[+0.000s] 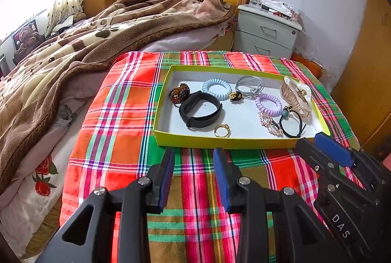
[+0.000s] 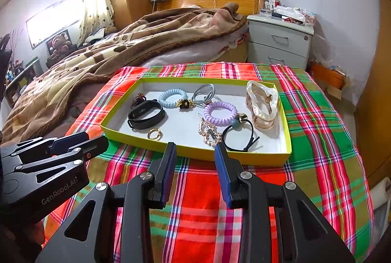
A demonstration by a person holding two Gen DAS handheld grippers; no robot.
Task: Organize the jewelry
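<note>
1. Jewelry gathered inside yellow tray on plaid cloth: black band, gold ring, blue coil, purple coil, bead bracelet, shell claw clip, black hair tie, chain.
2. Left gripper and right gripper poised just short of tray's near wall, both parted moderately, holding nothing.
3. Fits either a finished gathering or a sort within tray yet to come.
4. Risks ahead: chain, tie and purple coil touching, likely to lift together if pinched; ring small, prone to slip; light tray apt to slide if nudged.
</note>
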